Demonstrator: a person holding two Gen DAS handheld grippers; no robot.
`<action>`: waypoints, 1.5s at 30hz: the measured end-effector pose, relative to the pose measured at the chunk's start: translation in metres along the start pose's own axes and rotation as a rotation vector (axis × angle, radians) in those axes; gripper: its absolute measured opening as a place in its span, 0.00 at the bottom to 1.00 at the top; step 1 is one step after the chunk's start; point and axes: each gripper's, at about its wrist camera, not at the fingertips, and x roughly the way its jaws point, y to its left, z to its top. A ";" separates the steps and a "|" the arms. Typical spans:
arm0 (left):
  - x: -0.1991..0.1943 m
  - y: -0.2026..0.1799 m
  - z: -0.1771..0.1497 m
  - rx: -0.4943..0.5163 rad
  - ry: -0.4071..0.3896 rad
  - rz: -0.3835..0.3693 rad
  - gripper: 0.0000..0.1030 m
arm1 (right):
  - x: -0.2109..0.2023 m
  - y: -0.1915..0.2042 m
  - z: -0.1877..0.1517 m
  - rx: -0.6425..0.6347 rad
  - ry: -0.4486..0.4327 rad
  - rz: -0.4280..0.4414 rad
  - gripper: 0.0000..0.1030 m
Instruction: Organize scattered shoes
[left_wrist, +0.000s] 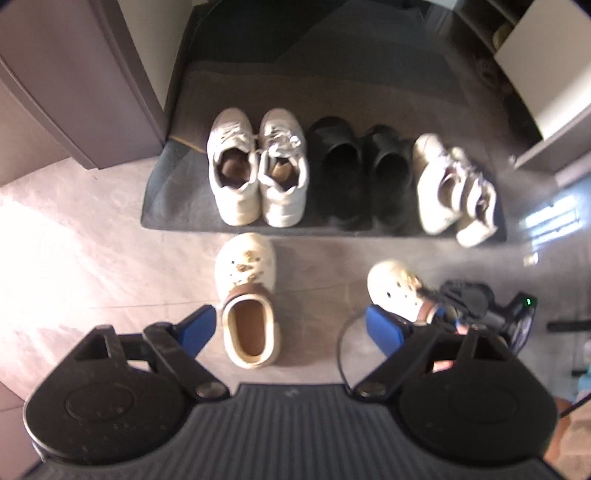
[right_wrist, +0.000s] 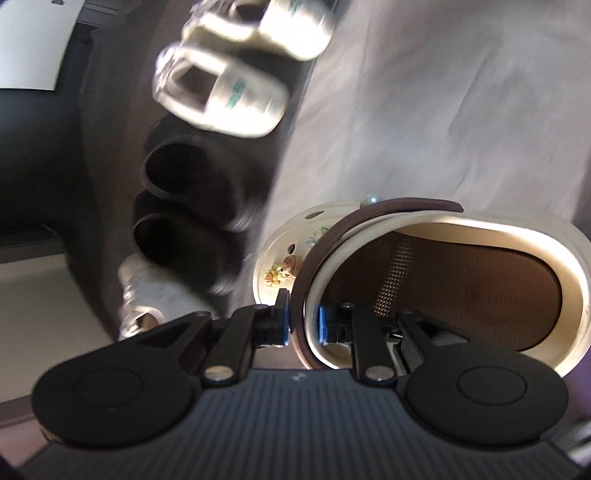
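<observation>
right gripper (right_wrist: 303, 326) clamped on cream clog (right_wrist: 443, 280) rim and strap. left gripper (left_wrist: 291, 330) wide open, empty, above second cream clog (left_wrist: 248, 299) just off door mat (left_wrist: 177, 206).

Each tool (left_wrist: 291, 328) (right_wrist: 303, 325) is black, with blue pads (left_wrist: 197, 328), silver pivot screws and a ribbed grey body

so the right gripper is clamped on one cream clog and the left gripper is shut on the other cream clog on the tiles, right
Not quite. The left gripper is open, its blue fingers either side of the cream perforated clog with the brown strap on the tiles without touching it, as the left wrist view shows. The right gripper is indeed clamped on the other cream clog's rim.
</observation>
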 end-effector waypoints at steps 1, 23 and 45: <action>0.001 0.006 0.001 0.011 0.004 0.013 0.87 | 0.008 0.005 -0.014 0.014 -0.004 0.016 0.17; 0.004 0.089 -0.002 0.035 0.031 0.046 0.87 | 0.118 0.000 -0.142 0.229 -0.123 0.045 0.33; -0.141 -0.047 0.128 0.306 -0.113 -0.006 0.89 | -0.205 0.219 -0.052 -0.678 -0.030 0.027 0.81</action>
